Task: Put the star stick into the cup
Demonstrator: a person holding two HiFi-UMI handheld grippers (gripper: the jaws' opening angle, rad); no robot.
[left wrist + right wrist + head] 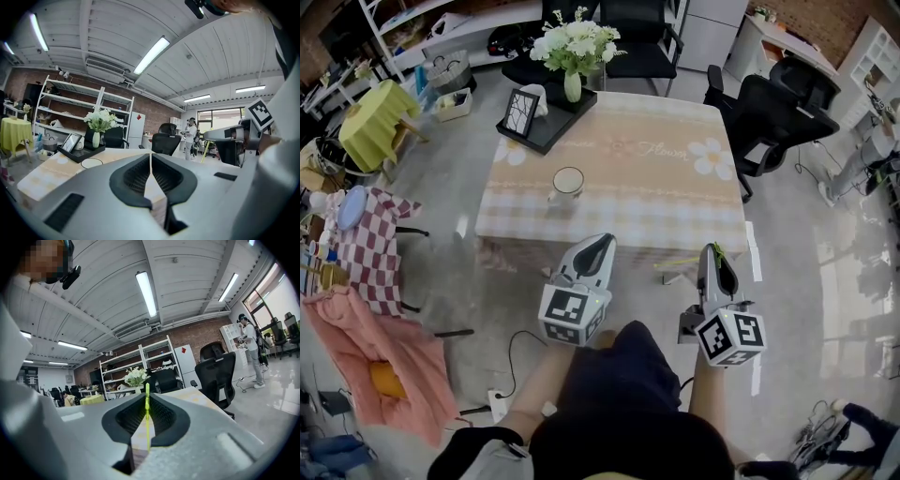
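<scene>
A white cup (568, 183) stands on the left half of the table (656, 202), which has a pale checked flower cloth; the left gripper view shows its rim (92, 163). The thin yellow-green star stick (147, 418) stands upright between the pads of my right gripper (147, 414), which is shut on it. In the head view that gripper (716, 255) hangs just short of the table's near edge, right of the cup, with a green tip (716, 249) showing at its nose. My left gripper (594, 251), jaws shut and empty (150, 165), hovers at the near edge below the cup.
A vase of white flowers (573, 47) and a picture frame (522, 109) sit on a black tray (539, 133) at the table's far left. Black office chairs (778, 112) stand to the right and behind. A checked-cloth table (380, 244) lies far left.
</scene>
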